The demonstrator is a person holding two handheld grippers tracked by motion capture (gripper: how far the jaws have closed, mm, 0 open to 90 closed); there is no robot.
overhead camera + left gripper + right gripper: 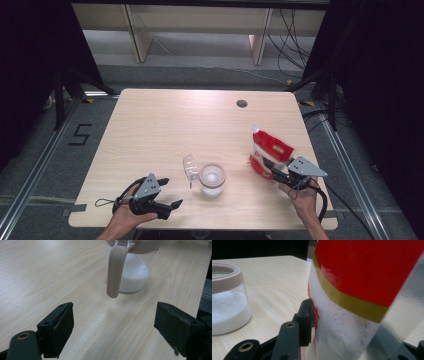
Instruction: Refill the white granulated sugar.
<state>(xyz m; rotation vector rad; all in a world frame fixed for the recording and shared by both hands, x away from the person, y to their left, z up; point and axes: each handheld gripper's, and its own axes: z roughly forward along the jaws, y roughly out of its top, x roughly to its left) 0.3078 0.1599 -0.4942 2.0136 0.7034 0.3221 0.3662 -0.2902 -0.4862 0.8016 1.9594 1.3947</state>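
Observation:
A red and clear pouch (270, 150) of white powder stands upright at the table's right, close up in the right gripper view (367, 277). My right gripper (267, 168) reaches around its lower part. The pouch sits between the jaws; one pad (308, 312) lies at its side without denting it, and the other is hidden behind it. A glass jar (212, 179) holding white powder stands mid-table, its hinged lid (190, 169) swung open to the left. My left gripper (171, 192) rests open at the front left, pointing at the jar (132, 277) and its hanging clasp (114, 272).
The wooden table (165, 125) has a dark cable hole (242, 103) near its far edge. Black curtains and stands flank both sides, and cables run on the floor at the back right.

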